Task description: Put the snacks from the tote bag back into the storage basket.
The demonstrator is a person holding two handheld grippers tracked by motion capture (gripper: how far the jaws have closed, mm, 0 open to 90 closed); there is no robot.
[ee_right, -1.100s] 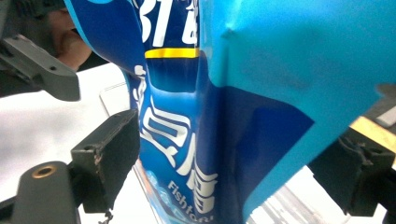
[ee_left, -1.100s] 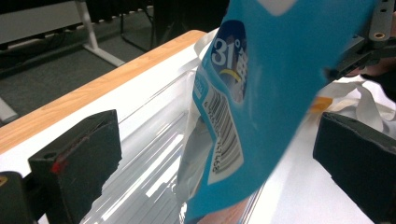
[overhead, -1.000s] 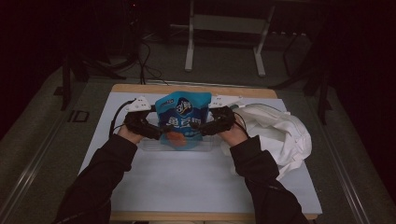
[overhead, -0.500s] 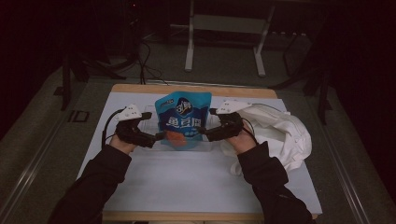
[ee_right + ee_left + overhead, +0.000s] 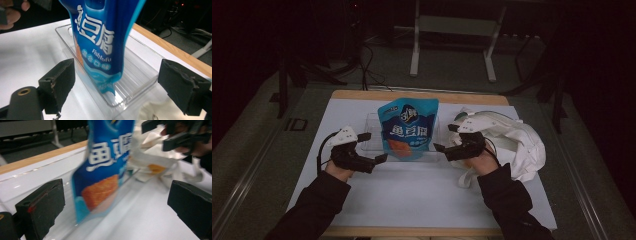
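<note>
1. On the white table top, a clear plastic tray sits toward the far side, roughly centred
2. Blue snack pouch stands upright in the tray, base on the tray floor, printed face toward the person; right gripper view shows its lower corner resting on the ribbed tray bottom
3. Pouch print: white characters, "Fishtofu" in small type, an orange food picture low on the front
4. Left gripper is at the tray's left end, held low over the table; jaws apart, nothing between them. Left gripper view confirms a wide gap, the pouch standing beyond it, untouched
5. Right gripper is at the tray's right end, facing the left one across the pouch; jaws apart, empty. Right gripper view shows the pouch and tray beyond the gap, no contact
6. White cloth bag lies crumpled on the table to the right, just behind and beside the right hand
7. Left hand grips its tool; dark sleeves enter from the bottom edge
8. Wooden table edge shows along the far side; room beyond is dark
</note>
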